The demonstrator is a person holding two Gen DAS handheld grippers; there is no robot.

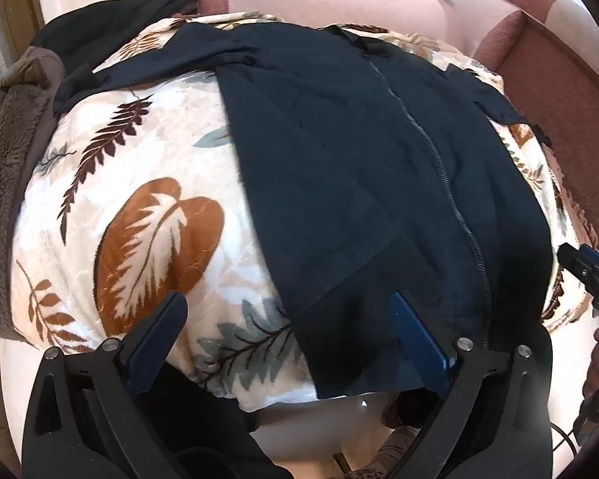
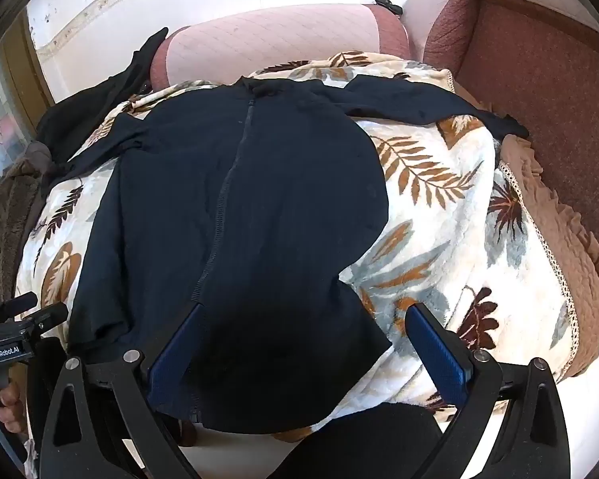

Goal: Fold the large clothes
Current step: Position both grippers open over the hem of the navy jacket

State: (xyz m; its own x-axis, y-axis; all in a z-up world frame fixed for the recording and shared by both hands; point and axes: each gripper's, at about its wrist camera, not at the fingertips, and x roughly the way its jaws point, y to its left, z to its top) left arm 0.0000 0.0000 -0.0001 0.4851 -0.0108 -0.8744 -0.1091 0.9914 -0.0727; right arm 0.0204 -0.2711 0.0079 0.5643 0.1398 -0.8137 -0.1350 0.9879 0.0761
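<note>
A dark navy zip-front jacket (image 1: 359, 167) lies spread flat on a leaf-patterned blanket (image 1: 147, 207), zipper up, sleeves out to both sides at the far end. It also shows in the right wrist view (image 2: 239, 207). My left gripper (image 1: 289, 303) is open, hovering over the jacket's near left hem corner and the blanket. My right gripper (image 2: 305, 313) is open over the jacket's near right hem. Neither gripper holds any cloth. The right gripper's body (image 1: 595, 279) shows at the left view's right edge, and the left gripper's body (image 2: 12, 327) at the right view's left edge.
The blanket (image 2: 439, 199) covers a cushion between pink and maroon sofa parts (image 2: 539, 80). A brown fleece (image 1: 4, 183) lies at the left. Another black garment (image 1: 112, 20) is draped at the far left. A brown ruffled cover (image 2: 559, 247) edges the right side.
</note>
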